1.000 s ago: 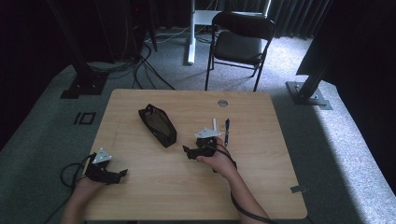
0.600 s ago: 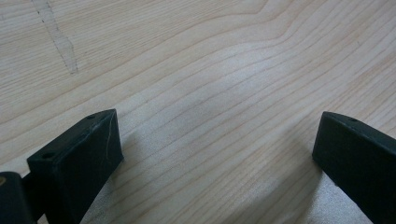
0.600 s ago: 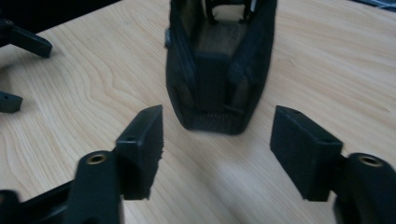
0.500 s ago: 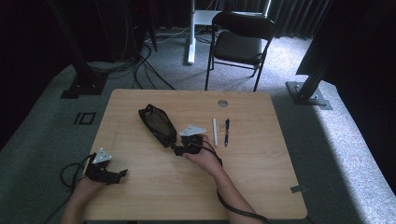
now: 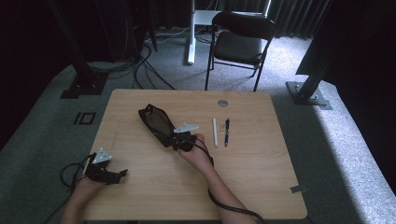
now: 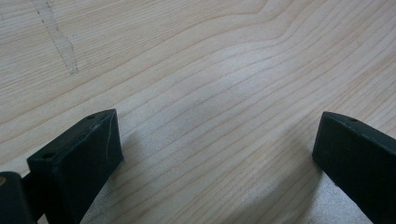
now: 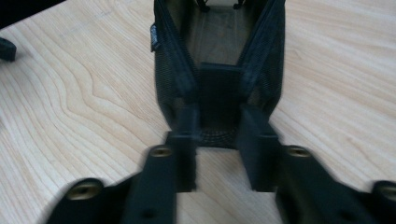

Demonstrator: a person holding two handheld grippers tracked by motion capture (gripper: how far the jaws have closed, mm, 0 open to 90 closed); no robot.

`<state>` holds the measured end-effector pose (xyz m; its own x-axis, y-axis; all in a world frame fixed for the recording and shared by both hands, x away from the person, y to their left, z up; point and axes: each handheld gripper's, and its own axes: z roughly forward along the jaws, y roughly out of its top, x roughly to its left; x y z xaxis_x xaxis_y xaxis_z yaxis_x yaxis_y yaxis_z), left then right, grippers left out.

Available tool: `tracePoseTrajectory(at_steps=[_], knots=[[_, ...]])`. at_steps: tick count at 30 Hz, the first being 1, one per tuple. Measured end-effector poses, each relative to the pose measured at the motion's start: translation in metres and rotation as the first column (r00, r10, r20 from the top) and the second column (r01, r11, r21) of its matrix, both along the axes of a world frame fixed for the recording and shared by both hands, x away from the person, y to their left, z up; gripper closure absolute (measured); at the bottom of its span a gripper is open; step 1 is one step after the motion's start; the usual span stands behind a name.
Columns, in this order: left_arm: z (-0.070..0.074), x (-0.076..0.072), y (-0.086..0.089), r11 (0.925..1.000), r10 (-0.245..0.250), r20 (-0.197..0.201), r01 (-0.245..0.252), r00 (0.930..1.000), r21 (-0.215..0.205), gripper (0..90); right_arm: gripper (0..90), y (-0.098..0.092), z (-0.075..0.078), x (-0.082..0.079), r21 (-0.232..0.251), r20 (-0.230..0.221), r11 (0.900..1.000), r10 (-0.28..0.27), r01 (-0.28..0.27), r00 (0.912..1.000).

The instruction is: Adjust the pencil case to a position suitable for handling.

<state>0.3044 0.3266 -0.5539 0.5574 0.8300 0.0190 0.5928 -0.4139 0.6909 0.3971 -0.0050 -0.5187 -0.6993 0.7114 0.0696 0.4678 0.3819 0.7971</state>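
Right gripper (image 7: 217,126) has just been closing on the near end of the mesh pouch (image 5: 156,122). Left gripper (image 5: 112,173) sits open near the pouch. Next is probably holding it steady.

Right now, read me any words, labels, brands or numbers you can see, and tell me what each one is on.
No text can be read.
Pouch: a small bluish tag on its side edge, too blurred to read.
Blue pen: too small to show any print.
White pen: no marking shows.
Table: bare wood grain, no label.
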Motion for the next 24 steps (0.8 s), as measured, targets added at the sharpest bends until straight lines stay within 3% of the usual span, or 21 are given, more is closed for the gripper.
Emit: tracePoseTrajectory(at_steps=[10,24], knots=[[0.0,0.0,0.0,1.0,0.0,0.0,0.0,1.0,0.0,1.6,72.8,-0.018,0.002,-0.009,-0.011,-0.007,1.0,0.016,-0.016,0.9998],[0.0,0.0,0.0,1.0,0.0,0.0,0.0,1.0,0.0,1.6,72.9,-0.076,0.004,-0.039,-0.002,-0.027,1.0,-0.001,0.001,0.9996]])
